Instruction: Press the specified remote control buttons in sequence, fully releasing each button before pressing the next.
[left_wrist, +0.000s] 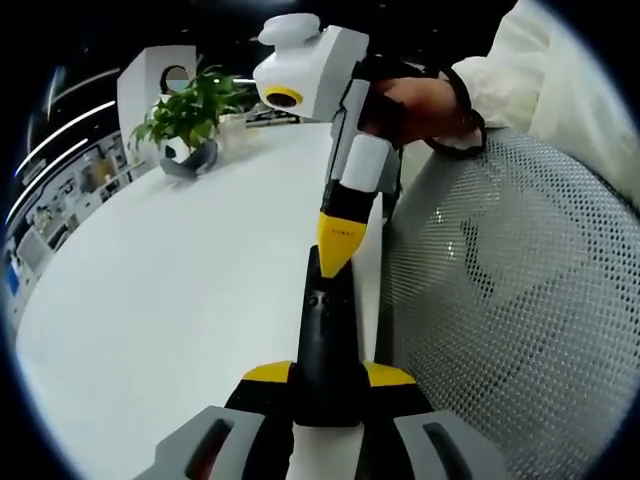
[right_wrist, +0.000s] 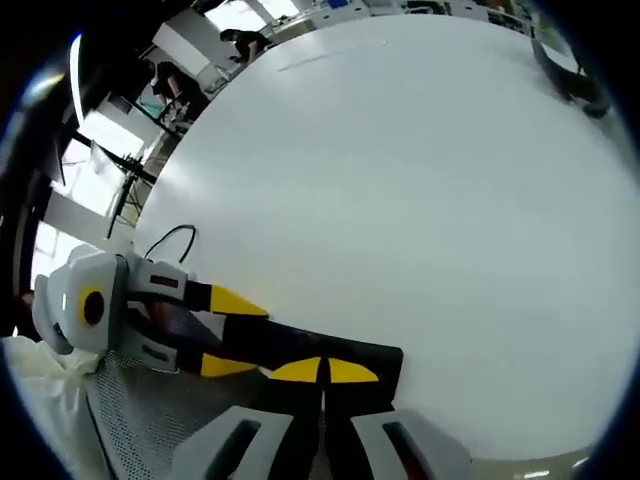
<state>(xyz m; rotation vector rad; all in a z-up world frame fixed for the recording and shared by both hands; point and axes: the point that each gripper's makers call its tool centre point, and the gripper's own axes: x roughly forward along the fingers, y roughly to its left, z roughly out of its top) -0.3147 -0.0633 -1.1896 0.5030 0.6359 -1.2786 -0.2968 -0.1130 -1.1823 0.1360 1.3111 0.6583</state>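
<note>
Looking for words first: no brand, label or writing can be read on anything here. The small marks on the remote are too blurry to make out.

One big white tabletop (left_wrist: 170, 300) takes up most of both views. It is the biggest thing. Next in size is one grey mesh chair back (left_wrist: 520, 310), full of little holes, standing just beside the tabletop edge in the left gripper view. A person's white sleeve (left_wrist: 540, 70) is above it.

One potted plant (left_wrist: 190, 115) with green leaves sits at the far end of the tabletop, well apart from the remote.

One black remote (left_wrist: 325, 350) lies near the tabletop edge. It is long and thin. In the right gripper view the remote (right_wrist: 300, 350) lies across the bottom of the picture.

There are two sets of tongs, both with yellow tips. The left tongs (left_wrist: 328, 378) hold the near end of the remote, one yellow tip on each side, squeezed onto it. In the right gripper view the left tongs (right_wrist: 232, 335) come in from the left and grip the remote the same way.

The right tongs (right_wrist: 325, 372) have their two yellow tips pressed together, closed, and rest on the remote. In the left gripper view the right tongs (left_wrist: 338, 258) point down, with the yellow tip touching the top of the remote. A hand (left_wrist: 420, 105) holds them.
</note>
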